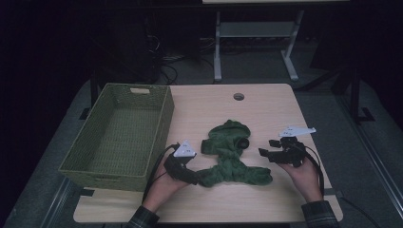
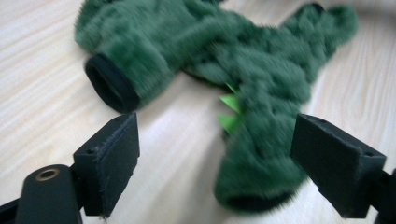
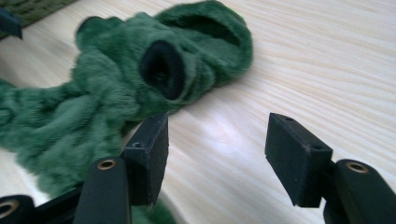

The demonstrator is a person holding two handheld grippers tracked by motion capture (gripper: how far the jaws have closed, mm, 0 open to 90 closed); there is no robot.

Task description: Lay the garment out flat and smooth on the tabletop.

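Note:
A fuzzy dark green garment [image 1: 230, 154] with black cuffs lies crumpled on the wooden table [image 1: 266, 107]. My left gripper [image 1: 196, 178] sits at its near left end. In the left gripper view my left gripper [image 2: 223, 161] is open, with one cuffed end [image 2: 254, 182] lying loose between the jaws and small light green spikes [image 2: 231, 109] beyond it. My right gripper [image 1: 267, 147] is just right of the garment. My right gripper [image 3: 217, 154] stands open over bare wood, and a black cuff [image 3: 161, 70] faces it from the left.
A green woven basket [image 1: 104, 178] stands on the table's left side, close to the left hand. A cable hole [image 1: 238, 96] is in the table near its far edge. Bare wood lies to the right of the garment and along the near edge.

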